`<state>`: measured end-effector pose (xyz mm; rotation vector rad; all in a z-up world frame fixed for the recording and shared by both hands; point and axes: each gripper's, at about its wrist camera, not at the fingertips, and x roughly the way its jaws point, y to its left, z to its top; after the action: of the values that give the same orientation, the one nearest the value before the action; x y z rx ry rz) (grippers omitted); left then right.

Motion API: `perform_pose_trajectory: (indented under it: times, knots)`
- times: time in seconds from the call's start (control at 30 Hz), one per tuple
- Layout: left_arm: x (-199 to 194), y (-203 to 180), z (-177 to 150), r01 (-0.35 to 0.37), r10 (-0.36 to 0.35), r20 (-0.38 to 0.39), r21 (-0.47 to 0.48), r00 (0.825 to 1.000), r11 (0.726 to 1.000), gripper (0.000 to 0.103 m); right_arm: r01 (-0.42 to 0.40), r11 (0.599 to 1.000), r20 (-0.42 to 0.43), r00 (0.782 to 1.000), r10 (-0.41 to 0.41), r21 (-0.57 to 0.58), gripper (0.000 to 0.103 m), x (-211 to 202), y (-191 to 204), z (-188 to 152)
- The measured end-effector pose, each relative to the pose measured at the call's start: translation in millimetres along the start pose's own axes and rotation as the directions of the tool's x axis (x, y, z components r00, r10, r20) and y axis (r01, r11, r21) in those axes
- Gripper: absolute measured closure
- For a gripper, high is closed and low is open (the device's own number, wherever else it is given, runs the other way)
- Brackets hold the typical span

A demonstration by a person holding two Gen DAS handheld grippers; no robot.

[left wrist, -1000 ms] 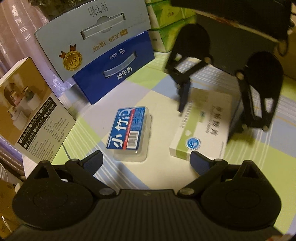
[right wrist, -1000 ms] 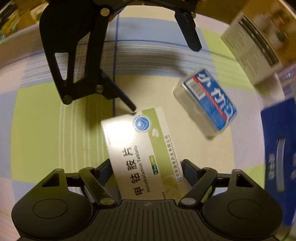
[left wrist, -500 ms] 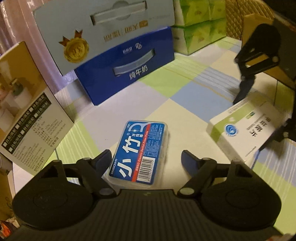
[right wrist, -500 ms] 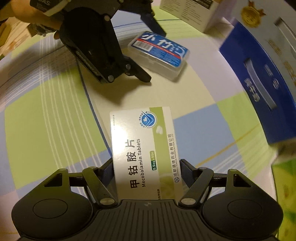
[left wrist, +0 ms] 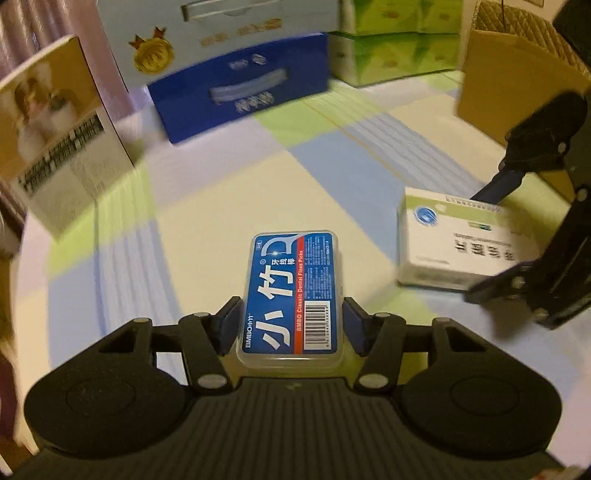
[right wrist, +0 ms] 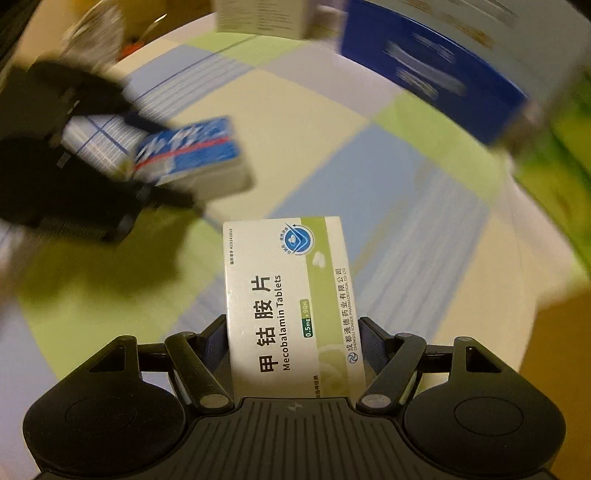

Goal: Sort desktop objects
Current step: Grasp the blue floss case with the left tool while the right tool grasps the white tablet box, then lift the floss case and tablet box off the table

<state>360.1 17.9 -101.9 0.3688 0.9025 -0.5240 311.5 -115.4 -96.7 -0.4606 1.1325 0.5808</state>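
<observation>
A clear floss-pick case with a blue label lies lengthwise between the fingers of my left gripper, which is shut on its sides. The right wrist view shows the same case blurred at the left, inside the left gripper. A white and green Mecobalamin tablet box is held flat in my right gripper, shut on its long edges. From the left wrist, that tablet box sits at the right with the right gripper around it. Both views are motion-blurred.
A checked green, blue and cream tablecloth covers the table. At the back stand a blue milk carton, a pale carton with a gold medal and green tissue packs. A cardboard box is right, a beige product box left.
My left gripper moved forward over the floss-pick case and shut on it. The right gripper, still holding the tablet box, swung away to the right.
</observation>
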Motion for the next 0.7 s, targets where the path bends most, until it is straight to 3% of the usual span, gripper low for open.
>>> perform_pose_trajectory:
  times: [0.1,0.3,0.4,0.47,0.57,0.6,0.63,0.7]
  knots:
    - [-16.9,-34.0,-21.9,0.032,-0.033,-0.018,-0.049,0.999,0.998,0.051,0.002,0.989,0.027,1.0,-0.006,0.148,0.033,-21.9,10.5,-39.5]
    - [-54.3,-88.1,-64.5,0.035,-0.038,-0.019,-0.128,0.999,0.991,0.051,0.028,0.952,0.112,0.992,-0.065,0.304,0.033,-65.2,42.1,-122.7]
    - [-69.1,-110.0,-84.2,0.011,-0.015,-0.025,-0.15,1.0,0.989,0.052,0.046,0.945,0.152,0.983,-0.099,0.322,0.033,-86.4,59.0,-162.6]
    - [-76.9,-122.7,-96.6,-0.002,-0.002,-0.025,-0.162,1.0,0.987,0.051,0.028,0.946,0.185,0.978,-0.092,0.324,0.032,-78.8,54.4,-171.2]
    - [-88.9,-134.5,-112.4,-0.031,0.032,0.005,-0.199,0.999,0.98,0.051,0.031,0.947,0.264,0.957,-0.12,0.319,0.027,-84.7,61.8,-197.4]
    - [-91.3,-136.4,-116.5,-0.039,0.044,0.02,-0.208,0.999,0.977,0.046,0.033,0.946,0.291,0.948,-0.132,0.322,0.025,-84.1,61.4,-203.8]
    - [-94.0,-138.2,-120.9,-0.054,0.063,0.038,-0.217,0.997,0.975,0.032,0.03,0.943,0.32,0.937,-0.142,0.332,0.025,-81.4,60.2,-206.9]
    - [-95.6,-139.1,-128.4,-0.097,0.115,0.063,-0.235,0.991,0.967,0.019,0.013,0.934,0.355,0.923,-0.149,0.356,0.024,-84.6,60.2,-215.8]
